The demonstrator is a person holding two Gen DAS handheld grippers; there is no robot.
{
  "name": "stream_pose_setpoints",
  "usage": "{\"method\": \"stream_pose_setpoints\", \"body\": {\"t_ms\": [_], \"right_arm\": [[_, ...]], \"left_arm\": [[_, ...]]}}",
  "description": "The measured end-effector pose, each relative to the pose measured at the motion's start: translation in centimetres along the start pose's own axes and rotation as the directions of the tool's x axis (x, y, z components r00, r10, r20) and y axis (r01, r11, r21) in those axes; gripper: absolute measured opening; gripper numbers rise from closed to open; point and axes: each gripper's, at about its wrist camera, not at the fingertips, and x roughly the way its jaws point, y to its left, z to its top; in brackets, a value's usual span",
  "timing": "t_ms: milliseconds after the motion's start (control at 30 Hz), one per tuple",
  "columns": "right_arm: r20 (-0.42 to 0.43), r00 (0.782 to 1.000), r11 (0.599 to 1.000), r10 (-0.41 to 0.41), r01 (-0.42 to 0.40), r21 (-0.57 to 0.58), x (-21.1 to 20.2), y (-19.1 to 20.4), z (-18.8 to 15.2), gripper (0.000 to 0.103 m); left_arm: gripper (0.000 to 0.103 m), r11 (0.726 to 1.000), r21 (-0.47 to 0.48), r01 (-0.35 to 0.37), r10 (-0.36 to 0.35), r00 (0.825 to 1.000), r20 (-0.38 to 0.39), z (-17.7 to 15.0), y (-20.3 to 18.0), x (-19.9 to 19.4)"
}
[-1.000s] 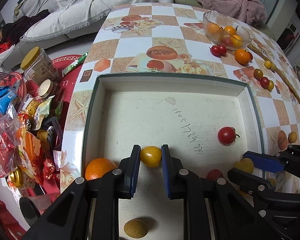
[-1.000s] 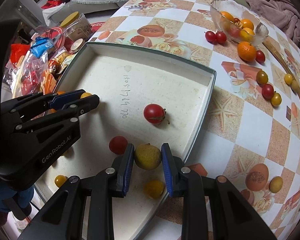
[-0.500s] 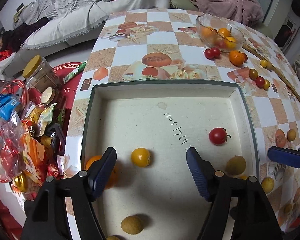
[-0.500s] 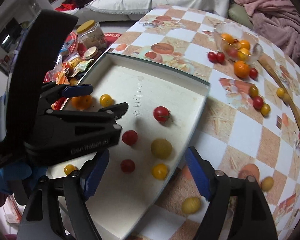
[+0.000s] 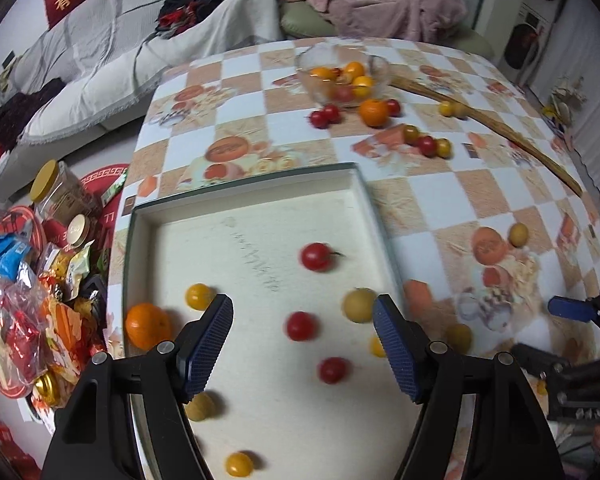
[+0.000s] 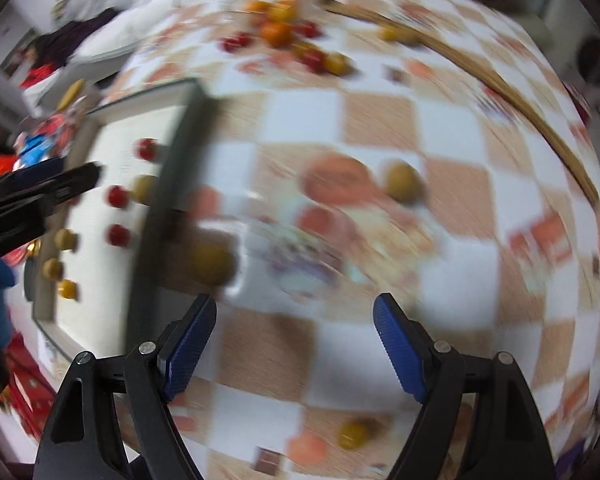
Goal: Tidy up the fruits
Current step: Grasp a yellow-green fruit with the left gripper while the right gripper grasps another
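A white tray [image 5: 256, 200] with a dark rim holds several small fruits: a red tomato [image 5: 315, 256], a yellow one [image 5: 199, 295], an orange [image 5: 147, 325] and a pale round fruit [image 5: 358, 305]. My left gripper [image 5: 302, 326] is open and empty above the tray. My right gripper [image 6: 294, 330] is open and empty over the checkered table, right of the tray [image 6: 168, 184]. Pale fruits lie on the table ahead of it, one close [image 6: 213, 263] and one further off [image 6: 403, 182]. The right wrist view is blurred.
A glass bowl [image 5: 342, 76] of fruit stands at the table's far side, with loose tomatoes [image 5: 324, 116] and an orange [image 5: 374, 112] beside it. A long wooden stick [image 5: 488, 128] lies at the right. Snack packets [image 5: 24, 300] and jars are piled left of the table.
Both grippers let go of their fruits in the tray and opened wide. The left pulled back. The right swung right, out over the table.
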Motion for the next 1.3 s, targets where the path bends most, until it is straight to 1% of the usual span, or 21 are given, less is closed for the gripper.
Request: {"method": "stream_pose_setpoints", "body": {"t_ms": [133,267,367,433,500,633,733,867,933,1000,1100,1133,1167,1200,1233,1267,1300], "right_arm": [[0.001,1.0,0.997,-0.02,0.019,0.07,0.0,-2.6,-0.3,0.084],[0.027,1.0,0.992,-0.015,0.012,0.129,-0.5,-4.7,0.4,0.084],[0.042,0.999,0.987,-0.008,0.001,0.16,-0.6,-6.2,1.4,0.083],[0.045,0.999,0.987,-0.01,0.003,0.161,-0.6,-6.9,1.9,0.083],[0.049,0.999,0.987,-0.006,-0.002,0.158,-0.6,-7.5,2.6,0.083],[0.046,0.999,0.991,0.002,-0.008,0.133,0.2,-7.7,4.0,0.083],[0.039,0.999,0.994,0.013,-0.018,0.11,0.9,-7.6,4.8,0.084],[0.029,0.999,0.997,0.023,-0.026,0.074,1.9,-7.0,5.5,0.083],[0.025,0.999,0.998,0.028,-0.029,0.06,2.4,-6.8,5.8,0.077],[0.02,0.999,0.998,0.026,-0.027,0.052,2.9,-6.6,6.0,0.075],[0.034,0.999,1.0,0.004,-0.005,0.012,3.1,-5.9,6.5,0.072],[0.036,0.999,1.0,-0.001,0.001,-0.001,3.1,-5.7,6.6,0.068],[0.037,0.999,1.0,-0.01,0.011,-0.015,3.1,-5.4,6.7,0.066],[0.037,0.999,0.999,-0.025,0.026,-0.03,3.2,-5.2,6.7,0.062],[0.038,0.999,0.998,-0.037,0.039,-0.04,3.2,-4.9,6.7,0.056],[0.042,0.998,0.997,-0.057,0.059,-0.053,3.2,-4.7,6.7,0.051],[0.045,0.997,0.996,-0.068,0.071,-0.06,3.1,-4.7,6.6,0.04]], "left_arm": [[0.074,0.997,0.043,0.066,-0.066,0.998,-0.005,-0.4,-3.4,-1.0],[0.074,0.988,0.133,0.083,-0.081,0.997,-0.019,-0.9,-7.6,-0.8],[0.074,0.981,0.169,0.094,-0.09,0.996,-0.028,-1.1,-10.0,0.0],[0.074,0.979,0.191,0.072,-0.068,0.997,-0.028,-1.3,-11.2,0.8],[0.074,0.978,0.202,0.048,-0.039,0.998,-0.044,-1.4,-12.1,2.0],[0.074,0.98,0.195,0.04,-0.023,0.996,-0.086,-1.8,-12.9,3.6],[0.074,0.98,0.199,0.017,0.004,0.994,-0.106,-2.1,-13.3,4.5],[0.074,0.985,0.17,0.005,0.021,0.989,-0.148,-2.5,-13.0,5.6],[0.074,0.988,0.154,0.004,0.019,0.989,-0.146,-2.6,-12.9,5.6],[0.074,0.989,0.145,0.001,0.021,0.989,-0.148,-2.6,-12.9,5.6],[0.074,0.992,0.124,-0.002,0.022,0.988,-0.154,-2.7,-12.9,5.6],[0.074,0.994,0.114,0.001,0.017,0.987,-0.159,-2.7,-12.9,5.6],[0.073,0.995,0.104,0.002,0.015,0.987,-0.163,-2.7,-12.8,5.6],[0.073,0.996,0.094,0.004,0.012,0.986,-0.167,-2.7,-12.7,5.6],[0.066,0.997,0.077,0.013,0.0,0.985,-0.172,-2.8,-12.6,5.6],[0.063,0.998,0.066,0.025,-0.013,0.984,-0.175,-2.9,-12.7,5.5],[0.057,0.998,0.058,0.034,-0.023,0.984,-0.178,-3.0,-12.7,5.4]]}}
